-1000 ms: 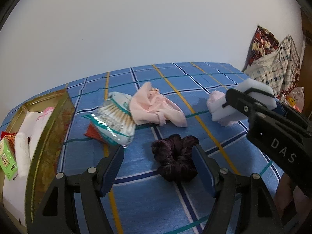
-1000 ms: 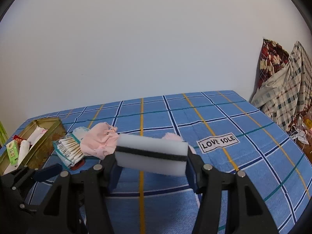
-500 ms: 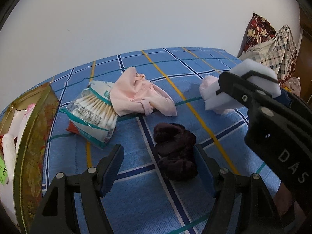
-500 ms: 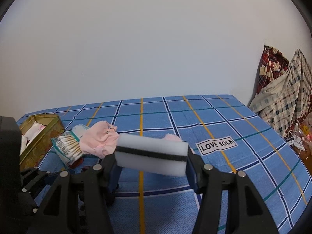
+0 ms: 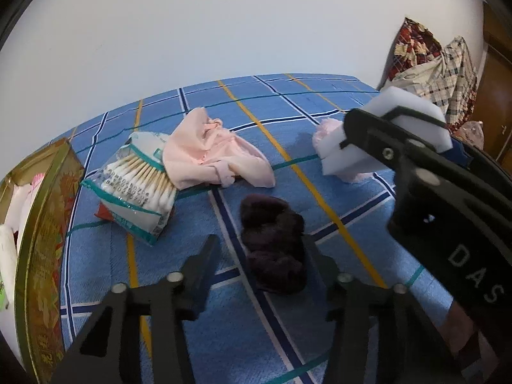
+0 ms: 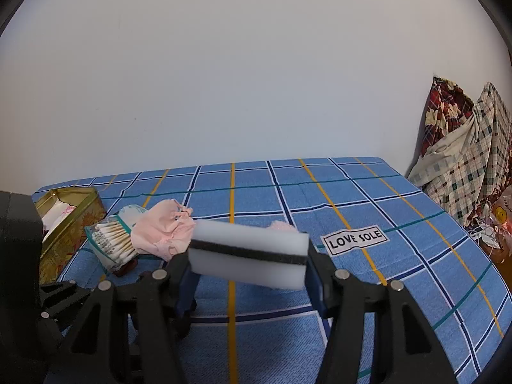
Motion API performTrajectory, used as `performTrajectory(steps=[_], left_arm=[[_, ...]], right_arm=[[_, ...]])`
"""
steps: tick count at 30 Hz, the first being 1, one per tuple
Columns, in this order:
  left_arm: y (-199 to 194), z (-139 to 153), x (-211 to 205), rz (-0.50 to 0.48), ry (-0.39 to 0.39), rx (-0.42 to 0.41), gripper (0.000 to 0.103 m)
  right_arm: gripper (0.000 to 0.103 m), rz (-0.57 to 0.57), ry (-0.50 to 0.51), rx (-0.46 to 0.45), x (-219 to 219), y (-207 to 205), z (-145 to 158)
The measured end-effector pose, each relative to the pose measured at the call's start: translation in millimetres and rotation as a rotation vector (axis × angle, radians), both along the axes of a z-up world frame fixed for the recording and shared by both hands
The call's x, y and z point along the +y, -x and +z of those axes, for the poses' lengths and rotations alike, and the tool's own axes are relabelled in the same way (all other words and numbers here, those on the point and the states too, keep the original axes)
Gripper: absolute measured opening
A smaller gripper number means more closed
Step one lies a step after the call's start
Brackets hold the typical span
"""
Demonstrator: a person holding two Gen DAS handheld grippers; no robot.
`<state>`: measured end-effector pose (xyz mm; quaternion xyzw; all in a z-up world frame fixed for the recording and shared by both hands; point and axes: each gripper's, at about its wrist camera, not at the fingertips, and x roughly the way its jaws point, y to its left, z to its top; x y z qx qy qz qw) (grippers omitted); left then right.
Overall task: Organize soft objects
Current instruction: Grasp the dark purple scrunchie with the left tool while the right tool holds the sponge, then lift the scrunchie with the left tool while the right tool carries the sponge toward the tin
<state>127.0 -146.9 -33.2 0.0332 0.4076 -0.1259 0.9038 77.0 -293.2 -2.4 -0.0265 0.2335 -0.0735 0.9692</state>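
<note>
A dark purple scrunchie [image 5: 272, 240] lies on the blue checked bed cover [image 5: 320, 108]. My left gripper [image 5: 260, 256] is open, low over it, with its right finger against the scrunchie and its left finger apart from it. My right gripper [image 6: 251, 265] is shut on a white sponge with a black stripe [image 6: 249, 252], held above the cover; the sponge also shows in the left wrist view [image 5: 384, 134]. A pink cloth [image 5: 211, 156], a bag of cotton swabs [image 5: 137, 185] and a small pink fluffy item [image 5: 329, 128] lie further back.
A gold tin box [image 5: 41, 240] with white items inside stands at the left; it also shows in the right wrist view [image 6: 73, 220]. A "LOVE SOLE" label [image 6: 355, 240] is on the cover. Plaid bedding [image 6: 464, 166] is piled at the right.
My left gripper has moved forward and down until the scrunchie lies between its fingers. The right gripper holds the sponge much as before, slightly more tilted.
</note>
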Motion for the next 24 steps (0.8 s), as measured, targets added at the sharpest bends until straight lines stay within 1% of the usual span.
performTrajectory(steps=[1,3,6,8,12,15,20,24], left_arm=[[0,0,-2,-0.010,-0.002,-0.002,0.046],[1,0,-4,-0.031,0.000,-0.003,0.035],[2,0,-7,-0.047,-0.005,-0.007,0.031],[3,1,-6,-0.047,0.001,-0.009,0.030],[6,4,4,-0.022,0.045,-0.026,0.028],[12,9,18,0.009,0.090,-0.062,0.028],[22,15,35,0.061,0.125,-0.119,0.028],[28,20,44,0.106,0.128,-0.165,0.028]], right_arm=[[0.057,0.000,0.000,0.001,0,0,0],[0.057,0.000,0.000,-0.001,0,1,0],[0.057,-0.001,-0.002,-0.004,1,0,0],[0.057,-0.002,-0.003,-0.008,1,1,1],[0.057,-0.003,-0.003,-0.019,1,4,2],[0.057,-0.002,-0.001,-0.029,2,5,3],[0.057,-0.001,-0.001,-0.031,3,6,4],[0.057,0.002,0.002,-0.044,4,8,5]])
